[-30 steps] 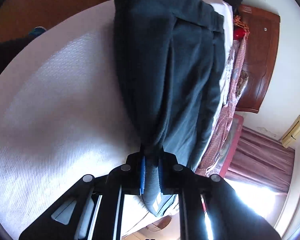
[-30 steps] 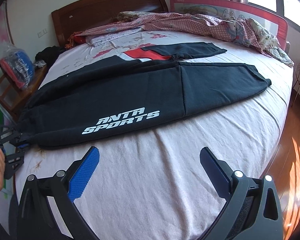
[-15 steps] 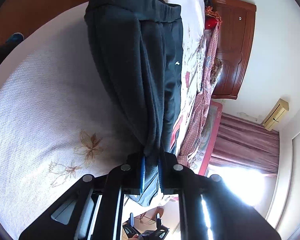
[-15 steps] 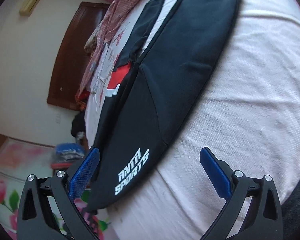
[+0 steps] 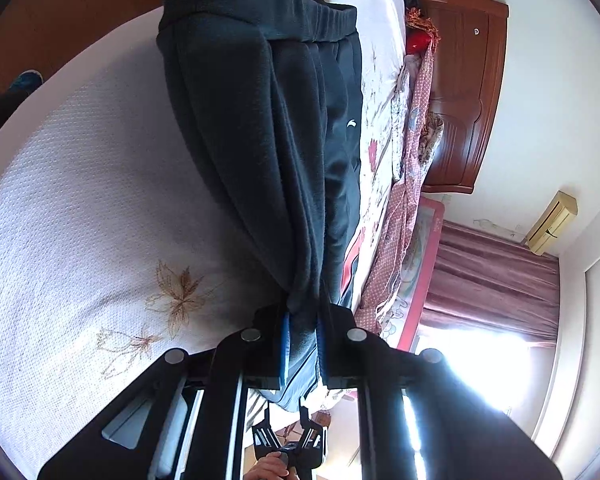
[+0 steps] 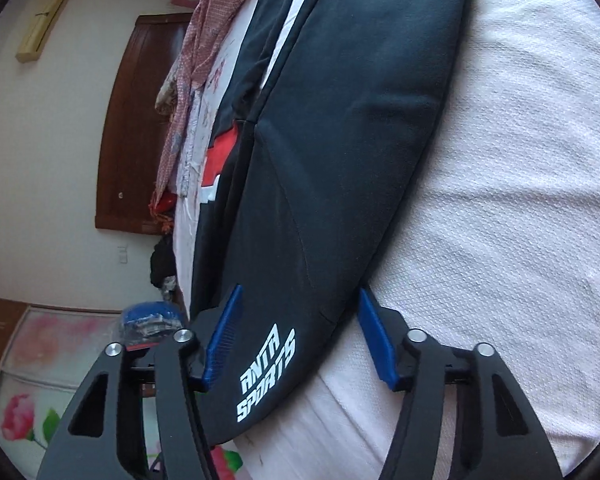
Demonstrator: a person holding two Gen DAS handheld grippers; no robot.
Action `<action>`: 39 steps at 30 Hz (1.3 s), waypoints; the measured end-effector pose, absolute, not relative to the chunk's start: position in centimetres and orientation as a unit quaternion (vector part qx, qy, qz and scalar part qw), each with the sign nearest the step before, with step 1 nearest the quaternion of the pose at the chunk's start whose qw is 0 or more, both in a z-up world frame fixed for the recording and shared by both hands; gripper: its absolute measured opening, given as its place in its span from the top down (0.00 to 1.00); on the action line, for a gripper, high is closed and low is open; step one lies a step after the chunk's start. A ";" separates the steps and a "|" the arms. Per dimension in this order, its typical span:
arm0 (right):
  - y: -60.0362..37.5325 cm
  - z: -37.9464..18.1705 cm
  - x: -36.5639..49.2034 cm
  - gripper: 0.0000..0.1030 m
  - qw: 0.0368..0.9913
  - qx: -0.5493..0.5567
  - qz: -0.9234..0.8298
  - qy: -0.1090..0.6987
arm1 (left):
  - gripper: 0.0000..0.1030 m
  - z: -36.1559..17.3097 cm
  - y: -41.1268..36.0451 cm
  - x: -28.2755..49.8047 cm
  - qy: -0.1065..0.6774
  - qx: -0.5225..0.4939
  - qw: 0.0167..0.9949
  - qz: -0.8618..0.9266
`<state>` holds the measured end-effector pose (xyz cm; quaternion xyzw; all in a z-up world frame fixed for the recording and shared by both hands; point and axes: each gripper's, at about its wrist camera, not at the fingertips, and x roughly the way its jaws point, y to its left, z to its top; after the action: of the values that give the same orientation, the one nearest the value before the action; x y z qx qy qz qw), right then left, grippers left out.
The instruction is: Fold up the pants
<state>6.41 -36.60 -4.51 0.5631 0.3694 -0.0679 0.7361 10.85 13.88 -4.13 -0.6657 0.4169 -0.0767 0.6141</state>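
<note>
Black pants (image 5: 252,140) lie lengthwise on the white bedsheet (image 5: 80,200), the elastic waistband at the far end. My left gripper (image 5: 300,320) is shut on the bunched leg end and holds it a little off the sheet. In the right wrist view the same pants (image 6: 360,120) show a white "ANTA SPORTS" print (image 6: 266,372). My right gripper (image 6: 298,320) straddles the leg just beyond that print. Its jaws are closing with the fabric between the blue pads (image 6: 224,332), and no firm pinch shows. The right gripper (image 5: 288,444) and a hand also appear below my left fingers.
A second dark garment with a red patch (image 6: 220,156) lies beside the pants. A red patterned quilt (image 5: 412,200) is heaped along the far side by the wooden headboard (image 5: 460,100). Wood floor (image 5: 80,8) borders the bed's round edge. A blue bag (image 6: 152,316) sits beside the bed.
My right gripper rolled over, dropped to the pants by the print and narrowed its jaws from wide open. My left gripper kept its grip and rose slightly.
</note>
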 end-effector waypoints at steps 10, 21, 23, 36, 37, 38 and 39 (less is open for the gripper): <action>-37.7 0.2 4.7 0.92 0.786 0.497 -0.002 0.367 | 0.91 -1.9 14.0 8.1 0.388 -0.635 0.662 -0.091; -40.9 -0.5 -2.7 0.92 0.780 0.470 0.014 0.412 | 0.91 -1.0 12.3 -1.5 0.445 -0.575 0.682 -0.084; -41.4 -2.3 -3.6 0.92 0.770 0.477 -0.004 0.423 | 0.94 -2.6 12.1 -2.7 0.478 -0.559 0.674 -0.072; -40.5 -3.6 -3.3 0.92 0.767 0.481 -0.014 0.425 | 0.35 -6.6 16.4 -1.4 0.450 -0.631 0.632 0.024; -40.3 -3.4 -3.1 0.92 0.770 0.477 -0.014 0.424 | 0.30 -6.3 16.0 -1.2 0.445 -0.630 0.636 0.025; -40.2 -3.2 -3.0 0.92 0.772 0.474 -0.013 0.424 | 0.23 -5.9 15.6 -1.1 0.446 -0.622 0.643 0.027; -40.1 -3.2 -2.9 0.92 0.772 0.472 -0.013 0.425 | 0.23 -5.7 15.4 -1.0 0.443 -0.621 0.645 0.032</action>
<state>-2.89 -40.05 -3.21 0.4721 0.4249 -0.0130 0.7723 -1.01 15.40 -5.70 -0.6215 0.4434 0.0322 0.6451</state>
